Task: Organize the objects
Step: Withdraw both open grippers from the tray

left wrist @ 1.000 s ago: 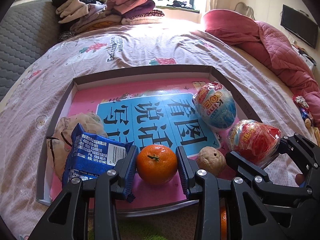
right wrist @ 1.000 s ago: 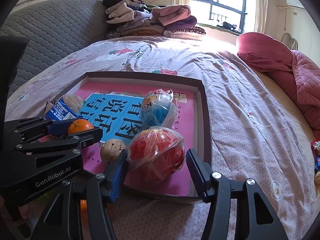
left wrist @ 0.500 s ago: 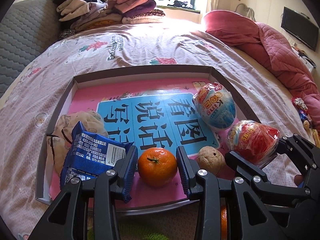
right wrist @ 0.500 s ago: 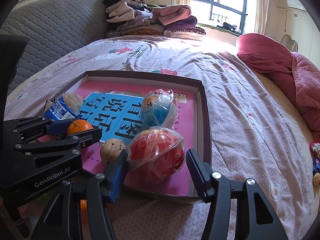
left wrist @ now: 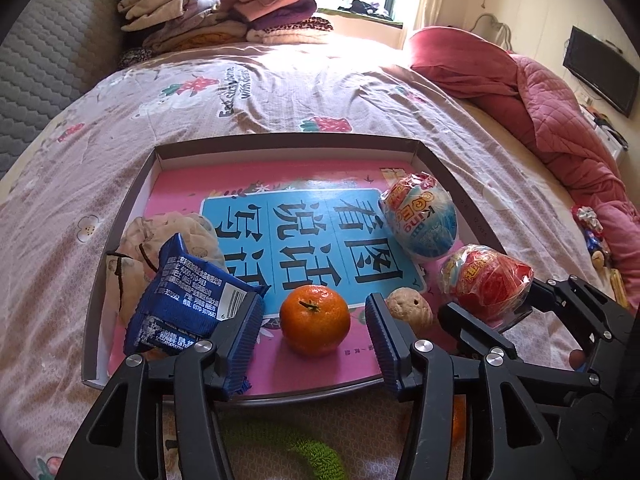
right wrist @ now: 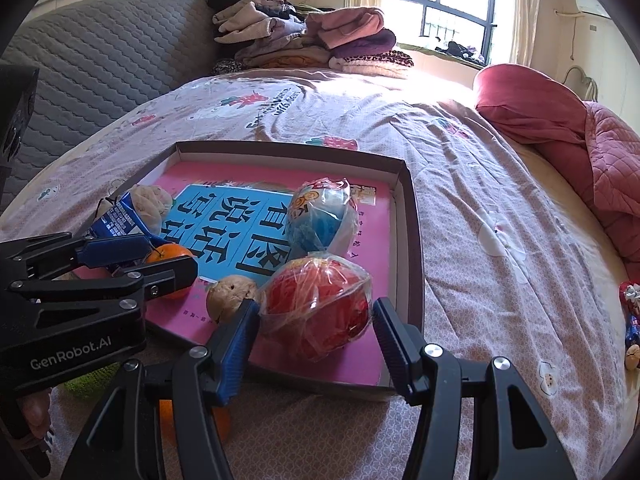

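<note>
A shallow grey cardboard tray with a pink and blue printed floor lay on the pink patterned bed. Inside it, a round orange tangerine sat near the front edge, between the fingers of the left gripper; those fingers were spreading, with gaps on both sides of the fruit. Left of the tangerine stood a blue crinkled snack packet, leaning against a beige drawstring cloth pouch in the tray's left part. Just right of the tangerine rested a small tan wrinkled walnut. Farther back on the right side lay a blue and white plastic-wrapped toy egg. A red plastic-wrapped toy egg sat in the tray's front right corner, between the parted fingers of the right gripper; the left pad met its wrapper, the right pad stood apart.
</note>
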The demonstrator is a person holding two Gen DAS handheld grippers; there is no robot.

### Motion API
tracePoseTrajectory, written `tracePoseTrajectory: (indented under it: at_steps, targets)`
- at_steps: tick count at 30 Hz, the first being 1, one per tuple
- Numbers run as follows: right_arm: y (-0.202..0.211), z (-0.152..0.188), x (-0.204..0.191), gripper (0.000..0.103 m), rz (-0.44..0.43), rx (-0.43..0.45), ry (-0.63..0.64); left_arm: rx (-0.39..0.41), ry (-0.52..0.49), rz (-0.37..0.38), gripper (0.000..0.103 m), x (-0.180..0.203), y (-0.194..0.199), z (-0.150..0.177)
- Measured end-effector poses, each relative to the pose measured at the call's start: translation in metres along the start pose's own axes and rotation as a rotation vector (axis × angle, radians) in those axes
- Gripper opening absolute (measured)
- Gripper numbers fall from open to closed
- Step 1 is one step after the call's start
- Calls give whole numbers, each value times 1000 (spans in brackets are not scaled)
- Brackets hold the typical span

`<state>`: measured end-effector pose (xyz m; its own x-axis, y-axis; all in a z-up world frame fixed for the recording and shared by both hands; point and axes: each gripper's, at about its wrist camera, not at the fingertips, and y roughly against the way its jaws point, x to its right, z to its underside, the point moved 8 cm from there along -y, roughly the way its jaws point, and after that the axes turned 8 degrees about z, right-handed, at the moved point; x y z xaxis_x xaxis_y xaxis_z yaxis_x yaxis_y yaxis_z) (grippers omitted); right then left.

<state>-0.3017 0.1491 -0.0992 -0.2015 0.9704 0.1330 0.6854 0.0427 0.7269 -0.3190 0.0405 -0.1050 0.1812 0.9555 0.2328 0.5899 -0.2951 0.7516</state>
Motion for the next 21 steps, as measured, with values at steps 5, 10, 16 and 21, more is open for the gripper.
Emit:
tracePoseTrajectory:
  at_steps: [5,10,16,21]
  targets:
    - [4,-1,5,58,3,3,-16,10,4,2,57,2,8,-1]
    - [10,-3,10,58,8,8,-32,17,9,-1,59,3,16,2]
    - [22,-6,12,58,0,28,-39,28,8,-13,62,5,27,2]
    - [37,-12,12,59,-4,65,-38,51,5,-23,68,7,40,1]
